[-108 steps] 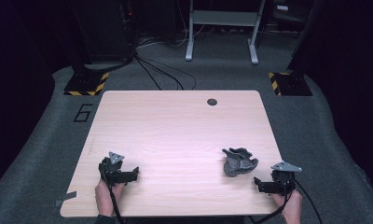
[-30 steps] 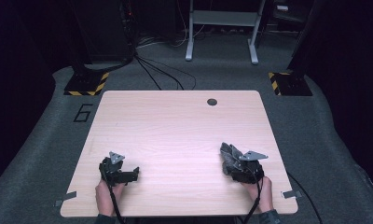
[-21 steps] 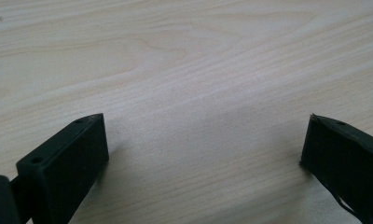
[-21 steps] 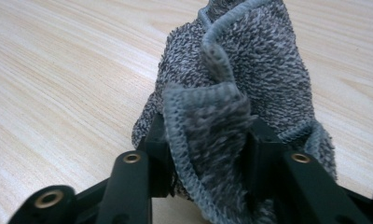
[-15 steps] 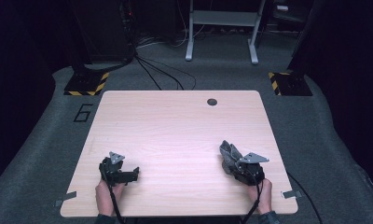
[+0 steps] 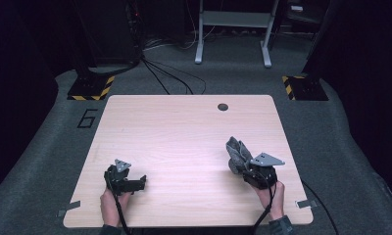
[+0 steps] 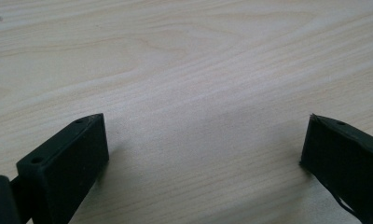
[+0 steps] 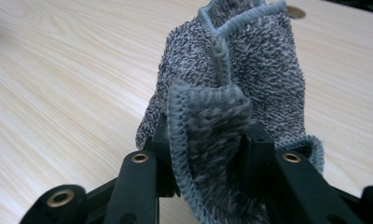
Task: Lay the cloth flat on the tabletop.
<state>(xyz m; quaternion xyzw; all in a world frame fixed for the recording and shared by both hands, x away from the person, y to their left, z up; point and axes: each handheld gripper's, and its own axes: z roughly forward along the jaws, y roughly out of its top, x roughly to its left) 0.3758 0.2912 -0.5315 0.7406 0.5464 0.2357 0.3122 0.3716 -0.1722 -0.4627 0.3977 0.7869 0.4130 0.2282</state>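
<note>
The cloth [image 6: 236, 152] is pinched by the right tool [image 6: 247, 170] near the right edge of the bench [image 6: 184, 137], toward the near right corner. In the right gripper view, a fold of the cloth [image 8: 231, 84] with its stitched hem is seen clamped between the 2 jaws of the right tool [image 8: 208, 140], while the rest stands up and leans away over the wood. The left tool [image 6: 135, 183] is held near the near left corner, and in the left gripper view the left tool [image 7: 201, 140] is seen with its jaws spread wide over bare wood, nothing between them.

The step in hand is judged to be a lift of the cloth. It is best done with the pinch kept firm and the tool raised slowly, so that the hem is not pulled out of the jaws. A free corner could then be taken by the left tool.

How deep the fold sits between the jaws is hidden by the cloth itself. The lower part of the cloth is covered by the tool in the high view, so contact with the bench cannot be told. The cloth's full shape is hard to make out.
</note>
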